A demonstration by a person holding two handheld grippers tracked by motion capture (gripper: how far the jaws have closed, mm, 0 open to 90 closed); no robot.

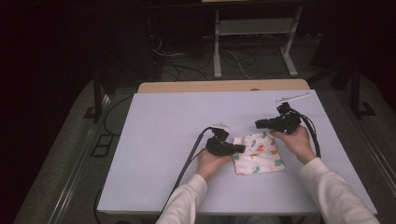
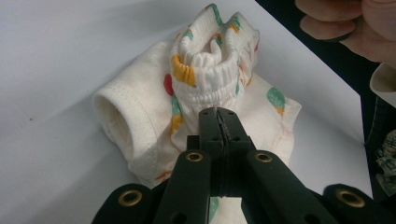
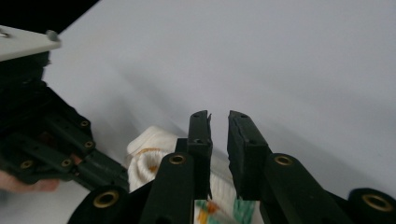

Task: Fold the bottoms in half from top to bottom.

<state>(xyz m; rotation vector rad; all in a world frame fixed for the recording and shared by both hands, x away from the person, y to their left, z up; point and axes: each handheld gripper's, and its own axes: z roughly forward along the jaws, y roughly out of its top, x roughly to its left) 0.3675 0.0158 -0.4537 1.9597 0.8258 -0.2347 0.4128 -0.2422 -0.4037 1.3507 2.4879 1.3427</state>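
Observation:
A small white garment [image 1: 259, 156] printed with orange and green shapes lies bunched on the white table [image 1: 163, 140]. My left gripper [image 1: 237, 149] lies low at the garment's left edge. In the left gripper view the left gripper [image 2: 219, 119] is shut on the garment [image 2: 205, 70], whose gathered elastic band puckers up just past the jaw tips. My right gripper [image 1: 258, 124] hovers over the garment's far edge, pointing left. In its own view the right gripper [image 3: 218, 116] has a narrow gap with nothing in it, and the garment [image 3: 149, 149] lies below.
A thin white strip [image 1: 292, 97] lies at the table's far right corner. Beyond the table's wooden far edge [image 1: 224, 85] stand a white metal frame [image 1: 217, 46] and floor cables. The right hand [image 2: 345, 23] appears in the left gripper view's top right.

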